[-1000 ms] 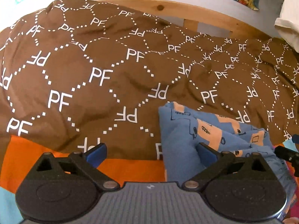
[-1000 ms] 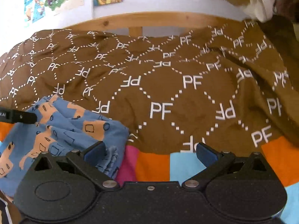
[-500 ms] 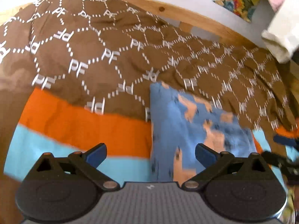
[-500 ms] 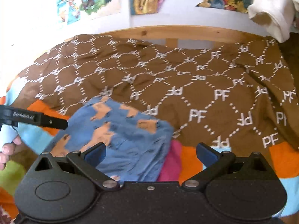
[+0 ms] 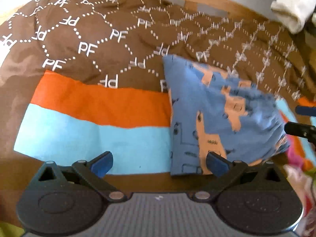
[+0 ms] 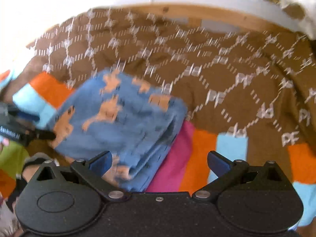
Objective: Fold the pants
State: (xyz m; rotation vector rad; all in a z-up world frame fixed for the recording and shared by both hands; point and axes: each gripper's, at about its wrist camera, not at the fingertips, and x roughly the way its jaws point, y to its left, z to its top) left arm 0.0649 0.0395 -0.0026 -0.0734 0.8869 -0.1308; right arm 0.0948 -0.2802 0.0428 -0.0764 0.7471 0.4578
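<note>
The blue pants [image 5: 221,116] with orange animal prints lie folded into a compact stack on the bed, at centre right in the left wrist view. In the right wrist view the same pants [image 6: 122,122] lie at centre left, blurred. My left gripper [image 5: 159,163] hangs open above the bed's near edge, its right finger over the stack's near corner, holding nothing. My right gripper [image 6: 159,163] is open too, empty, its left finger over the stack's near edge. Each gripper's black tip shows at the edge of the other's view.
A brown blanket [image 5: 118,39] with white PF lettering covers the back of the bed. An orange, light blue and pink striped sheet [image 5: 88,122] lies in front. A wooden bed rail [image 6: 217,15] and a wall with posters stand behind. A white cloth [image 5: 292,7] hangs at upper right.
Both grippers have pulled back and up from the folded pants, so more of the striped sheet and bed edge shows. The pants stay in place on the bed.
</note>
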